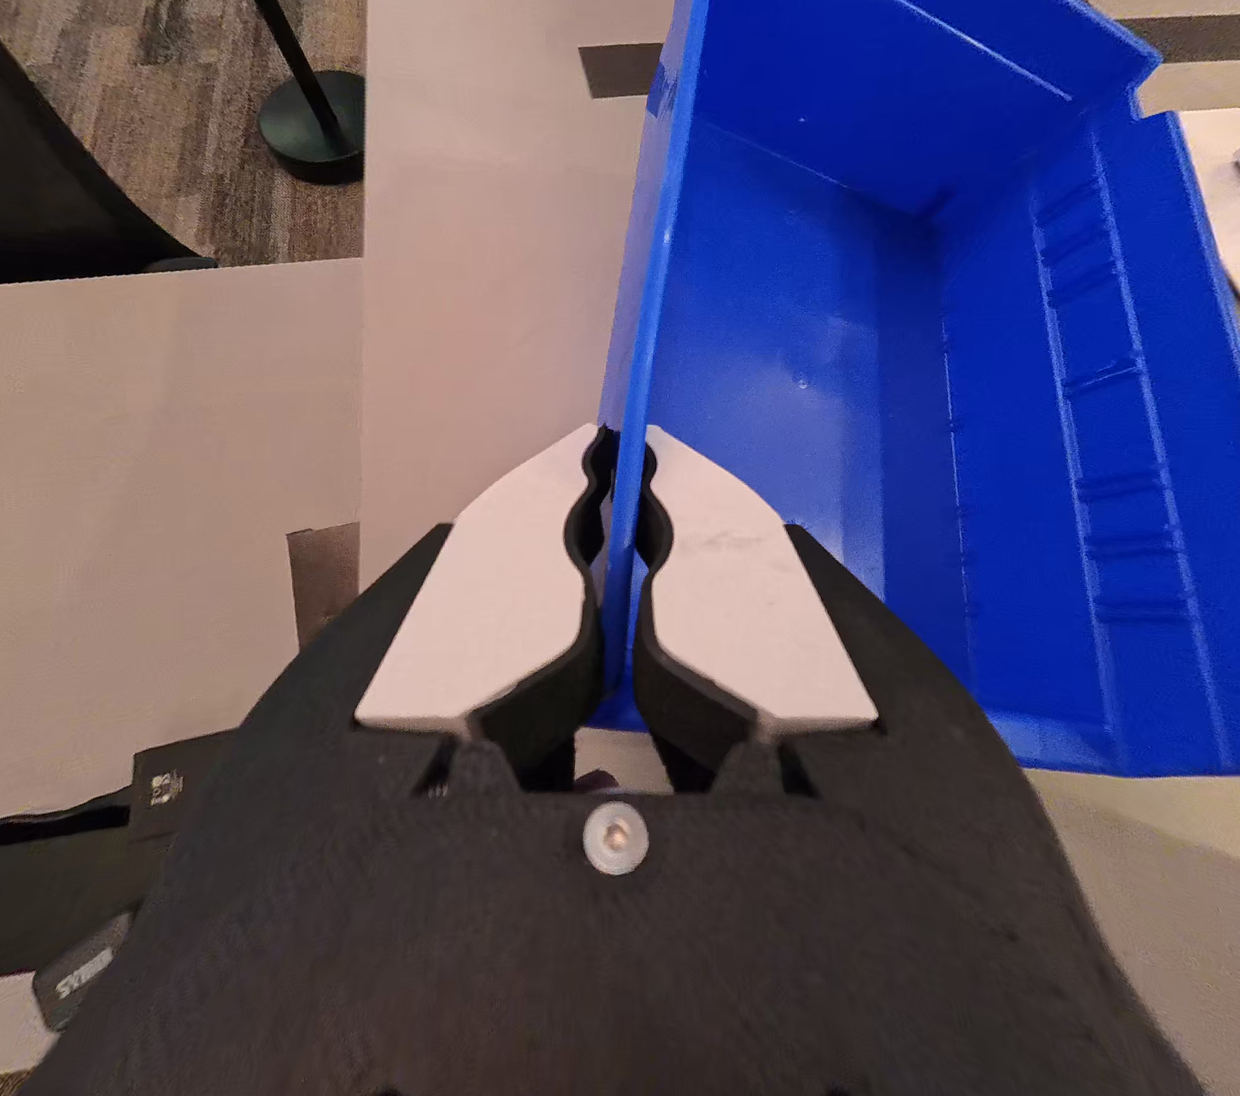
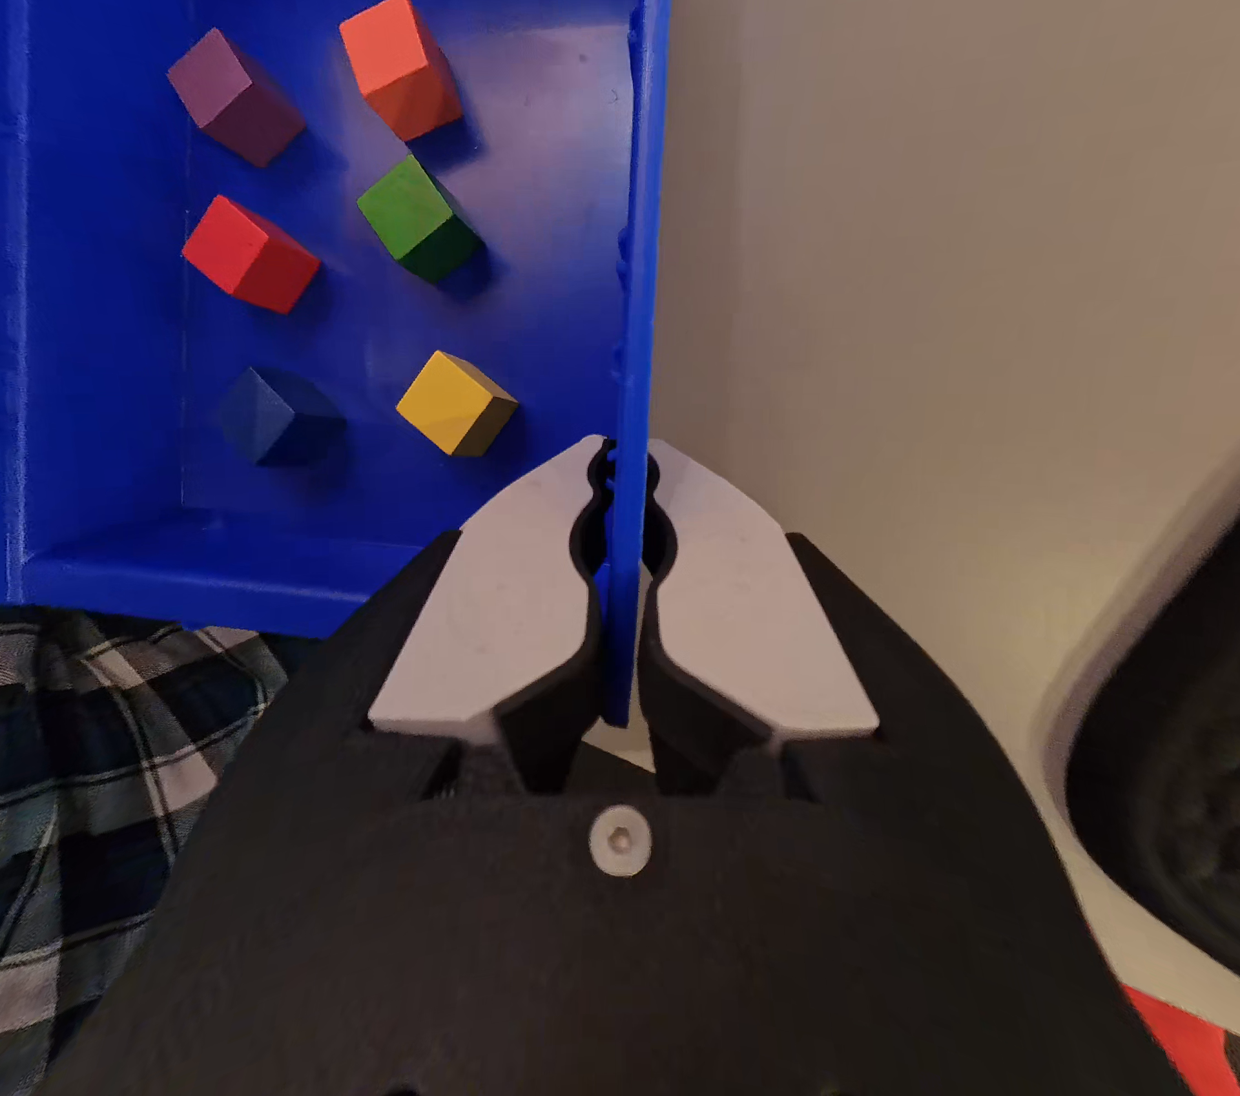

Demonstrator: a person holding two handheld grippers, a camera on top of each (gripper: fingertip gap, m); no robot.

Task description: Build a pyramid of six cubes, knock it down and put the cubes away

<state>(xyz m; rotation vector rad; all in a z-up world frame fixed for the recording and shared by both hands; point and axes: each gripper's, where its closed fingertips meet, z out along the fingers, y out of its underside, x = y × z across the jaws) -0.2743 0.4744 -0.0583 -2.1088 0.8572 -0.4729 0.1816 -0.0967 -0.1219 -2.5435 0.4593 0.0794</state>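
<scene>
A blue plastic bin [image 1: 839, 57] sits on the white table. My left gripper [image 1: 621, 440] is shut on the bin's left side wall, with both pads pressed on the thin wall. My right gripper [image 2: 627, 450] is shut on the bin's right side wall [image 2: 647, 191] in the same way. In the right wrist view several cubes lie loose on the bin floor: purple [image 2: 235, 94], orange [image 2: 396, 64], red [image 2: 248, 252], green [image 2: 416, 218], dark blue [image 2: 278, 416] and yellow [image 2: 456, 403]. The part of the bin in the left wrist view shows no cubes.
The white table [image 1: 483, 191] carries dark tape strips [image 1: 617, 71]. A black stand base [image 1: 312, 131] is on the carpet beyond it. Plaid cloth [image 2: 100, 795] lies below the bin's near edge. A dark round object [image 2: 1174, 762] is at the right. About 75 cm separates my left fingertips from my right.
</scene>
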